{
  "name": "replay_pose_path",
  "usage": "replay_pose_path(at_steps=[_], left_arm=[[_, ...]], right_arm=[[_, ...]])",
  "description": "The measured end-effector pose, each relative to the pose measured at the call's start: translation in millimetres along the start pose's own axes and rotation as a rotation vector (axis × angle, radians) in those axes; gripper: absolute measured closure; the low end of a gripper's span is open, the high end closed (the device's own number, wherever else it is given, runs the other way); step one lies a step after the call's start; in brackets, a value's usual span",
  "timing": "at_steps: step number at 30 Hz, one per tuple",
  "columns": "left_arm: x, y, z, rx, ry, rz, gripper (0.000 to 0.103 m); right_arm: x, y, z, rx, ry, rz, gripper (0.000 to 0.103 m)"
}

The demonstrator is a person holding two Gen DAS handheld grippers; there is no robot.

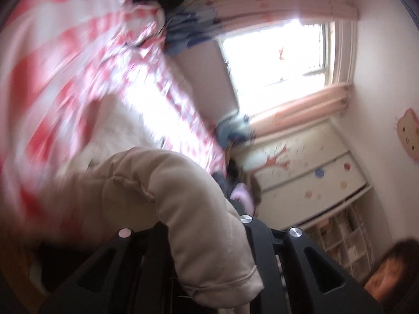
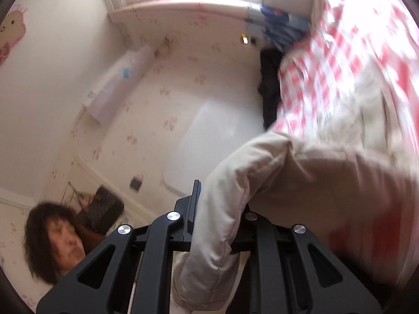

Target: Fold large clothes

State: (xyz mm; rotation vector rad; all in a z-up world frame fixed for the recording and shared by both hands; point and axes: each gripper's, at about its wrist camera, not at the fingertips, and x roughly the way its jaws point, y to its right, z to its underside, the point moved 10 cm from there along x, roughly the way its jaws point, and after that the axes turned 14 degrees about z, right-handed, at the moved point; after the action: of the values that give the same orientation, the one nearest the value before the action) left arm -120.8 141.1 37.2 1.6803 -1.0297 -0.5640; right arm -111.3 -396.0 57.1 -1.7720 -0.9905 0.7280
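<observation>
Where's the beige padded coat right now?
The beige coat is clamped in both grippers, left and right, low and central in each wrist view, against the red checked bedding.

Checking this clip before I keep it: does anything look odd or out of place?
Both views are tilted and motion-blurred. The beige padded garment is bunched between each gripper's fingers, left and right, not spread flat. Dark and blue clothes lie heaped beside the red-checked bedding.

Your left gripper (image 1: 209,225) fingertips lie hidden under the beige garment (image 1: 162,196); the right gripper (image 2: 222,209) has one finger covered. The checked bedding (image 1: 78,78) is motion-blurred, and your face (image 1: 387,280) is cut off by the edge.
</observation>
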Motion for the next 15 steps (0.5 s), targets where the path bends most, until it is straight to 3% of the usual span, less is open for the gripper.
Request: replay_pose_path(at_steps=[4, 8, 13, 15], left_arm=[[59, -24, -78, -0.011, 0.075, -0.022, 0.090], [110, -82, -135, -0.045, 0.130, -0.110, 0.090], [148, -199, -150, -0.109, 0.143, -0.333, 0.089], [150, -240, -143, -0.148, 0.137, -0.404, 0.089]], right_arm=[[35, 28, -75, 0.055, 0.091, 0.074, 0.088], [69, 103, -131, 0.163, 0.156, 0.230, 0.088], [106, 225, -147, 0.334, 0.152, 0.456, 0.088], [113, 255, -142, 0.383, 0.145, 0.483, 0.088]])
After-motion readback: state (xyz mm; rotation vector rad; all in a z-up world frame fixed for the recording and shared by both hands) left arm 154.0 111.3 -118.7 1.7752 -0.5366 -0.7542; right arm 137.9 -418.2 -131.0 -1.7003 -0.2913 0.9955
